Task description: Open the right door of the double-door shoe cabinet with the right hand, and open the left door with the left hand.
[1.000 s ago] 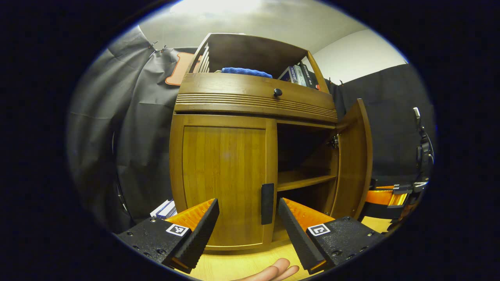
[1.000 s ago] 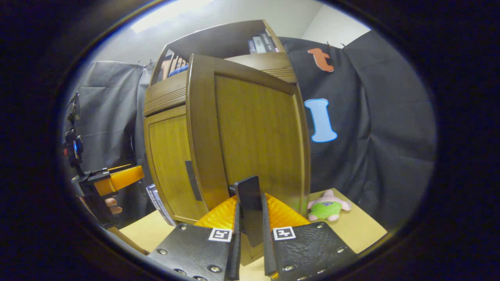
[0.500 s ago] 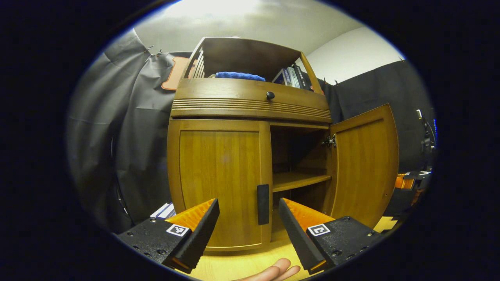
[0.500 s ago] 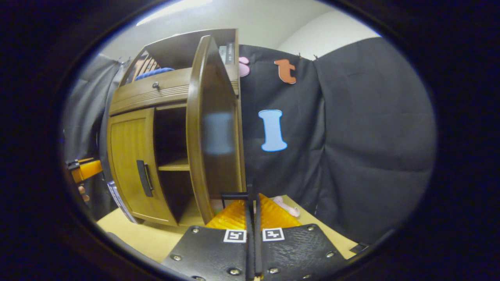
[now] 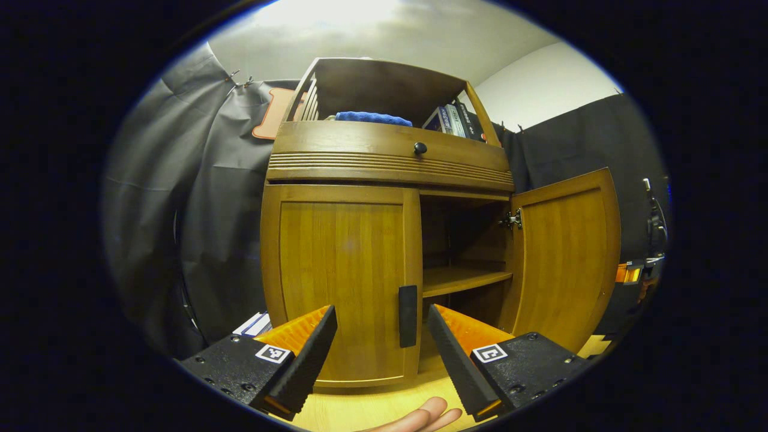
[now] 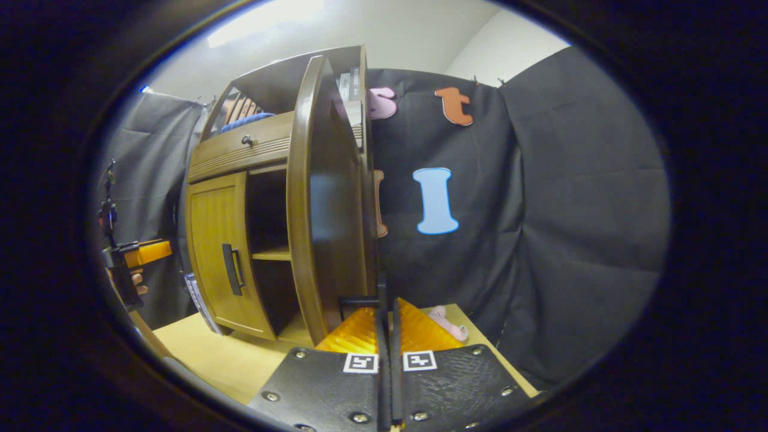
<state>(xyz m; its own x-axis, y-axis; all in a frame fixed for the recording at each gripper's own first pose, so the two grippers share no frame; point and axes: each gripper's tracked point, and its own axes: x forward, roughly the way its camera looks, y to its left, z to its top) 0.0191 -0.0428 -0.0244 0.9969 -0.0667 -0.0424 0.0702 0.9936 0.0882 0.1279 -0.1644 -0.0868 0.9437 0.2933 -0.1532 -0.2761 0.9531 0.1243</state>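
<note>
My right tool [image 6: 387, 318] was clamped on the handle [image 6: 360, 300] of the right door [image 6: 327, 198], which stood swung wide. My left tool [image 5: 381, 336] gaped open, holding nothing, before the shut left door [image 5: 339, 282]. The cabinet [image 5: 390, 159] stood on a pale wooden tabletop [image 6: 204, 354], with black cloth [image 6: 570, 210] behind.

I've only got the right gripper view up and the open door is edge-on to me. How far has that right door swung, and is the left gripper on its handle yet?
Observer: In the left gripper view the right door stands wide open, its inner face and hinge showing.
Operator: And the left gripper?
Observer: The left gripper is open, short of the left door handle, one finger on each side of it in the image.
Operator: Anything inside?
Observer: One bare shelf shows in the right half.
</note>
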